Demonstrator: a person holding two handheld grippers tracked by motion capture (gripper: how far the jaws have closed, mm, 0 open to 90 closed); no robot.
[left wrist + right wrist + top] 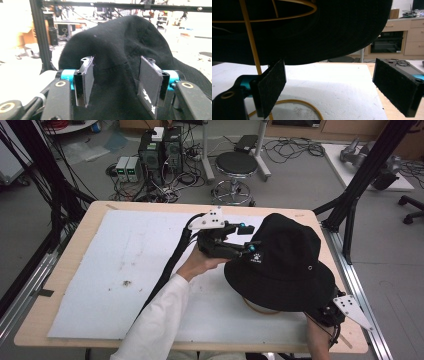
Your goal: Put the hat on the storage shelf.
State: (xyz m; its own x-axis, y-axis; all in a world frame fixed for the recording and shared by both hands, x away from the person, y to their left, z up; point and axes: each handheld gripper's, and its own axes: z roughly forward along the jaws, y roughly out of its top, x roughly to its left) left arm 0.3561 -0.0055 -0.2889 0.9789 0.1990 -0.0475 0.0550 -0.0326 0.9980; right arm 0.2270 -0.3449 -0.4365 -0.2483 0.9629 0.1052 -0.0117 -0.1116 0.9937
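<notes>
Hat (285, 260) sits on wire stand (252, 47), centre-right of frame — my left gripper (115, 82) stands apart around its crown (pads not pressing); right gripper (332, 90) wide apart below the brim — next I back off.

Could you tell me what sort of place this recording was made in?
Most likely a robotics or computer lab: desktop computers and tangled cables sit on the floor, a black metal frame surrounds the foam-topped table, and a work stool stands behind.

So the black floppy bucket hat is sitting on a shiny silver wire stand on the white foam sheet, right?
Not quite: the thin wire stand is yellow, not silver, as the right gripper view shows. The black floppy bucket hat does sit on it, over the white foam sheet.
</notes>
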